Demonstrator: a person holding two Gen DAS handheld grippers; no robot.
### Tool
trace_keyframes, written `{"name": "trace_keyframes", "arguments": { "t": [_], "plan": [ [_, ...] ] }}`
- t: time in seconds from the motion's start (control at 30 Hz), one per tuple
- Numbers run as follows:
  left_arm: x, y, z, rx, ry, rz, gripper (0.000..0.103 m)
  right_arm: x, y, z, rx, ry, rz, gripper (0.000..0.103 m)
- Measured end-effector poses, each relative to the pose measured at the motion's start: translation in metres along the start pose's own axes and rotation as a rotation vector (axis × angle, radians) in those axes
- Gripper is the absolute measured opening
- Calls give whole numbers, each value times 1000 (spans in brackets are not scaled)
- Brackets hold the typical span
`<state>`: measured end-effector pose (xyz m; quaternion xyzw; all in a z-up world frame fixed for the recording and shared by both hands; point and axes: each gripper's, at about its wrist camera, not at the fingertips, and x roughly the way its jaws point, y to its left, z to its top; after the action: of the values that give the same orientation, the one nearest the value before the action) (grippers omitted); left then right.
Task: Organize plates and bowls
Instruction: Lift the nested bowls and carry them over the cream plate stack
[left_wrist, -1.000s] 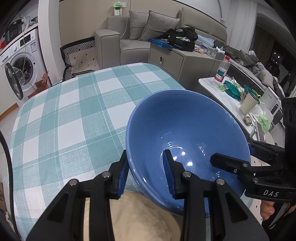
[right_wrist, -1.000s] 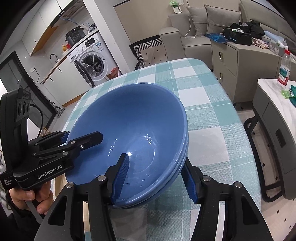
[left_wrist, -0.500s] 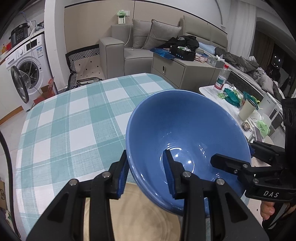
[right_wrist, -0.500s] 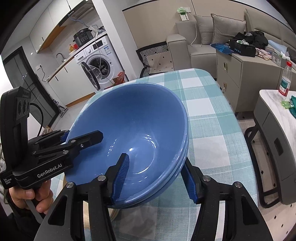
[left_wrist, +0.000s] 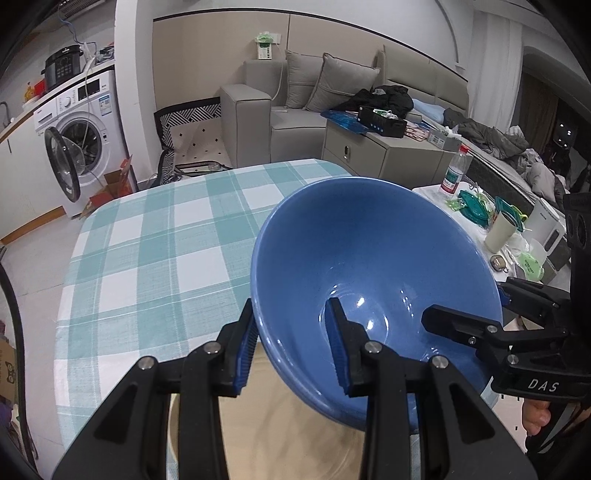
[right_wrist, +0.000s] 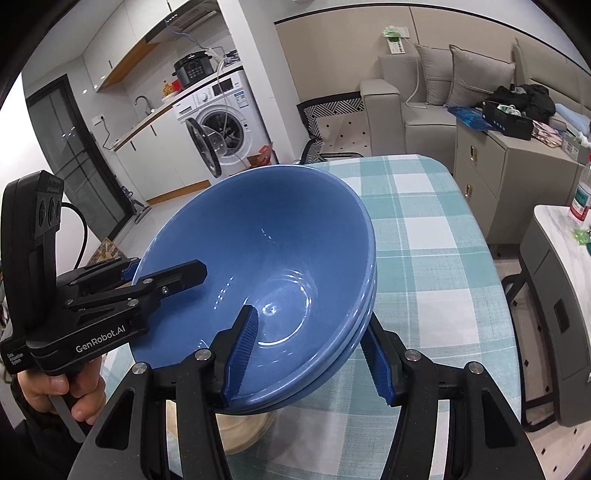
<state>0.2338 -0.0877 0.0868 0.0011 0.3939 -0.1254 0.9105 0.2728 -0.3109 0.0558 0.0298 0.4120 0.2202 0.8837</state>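
Blue bowls (right_wrist: 266, 258), nested as a stack of at least two by the doubled rim at 3 o'clock in the right wrist view, were held clear above the checked tablecloth (left_wrist: 155, 251). The left gripper (left_wrist: 291, 343) was clamped on the rim at the stack's left side, one pad outside the wall, one inside. The right gripper (right_wrist: 314, 354) was closed across the full stack at the opposite side, its outer pad under the lower bowl. The stack tilted, its mouth facing both cameras. Directly beneath, at 6 o'clock, lay beige plates (right_wrist: 243, 428). Judged relation: the bowls hung straight above the plates, shared equally by both hands.
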Motion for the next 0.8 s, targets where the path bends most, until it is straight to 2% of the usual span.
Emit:
{"name": "trace_keyframes", "arguments": {
  "t": [0.33,0.8],
  "plan": [
    [-21,23,-18,-41,-8,47,35,4,31,-3,-54,18,50,57],
    [-30,42,-45,-78,23,96,35,22,58,-13,-94,71,101,57]
  ]
}}
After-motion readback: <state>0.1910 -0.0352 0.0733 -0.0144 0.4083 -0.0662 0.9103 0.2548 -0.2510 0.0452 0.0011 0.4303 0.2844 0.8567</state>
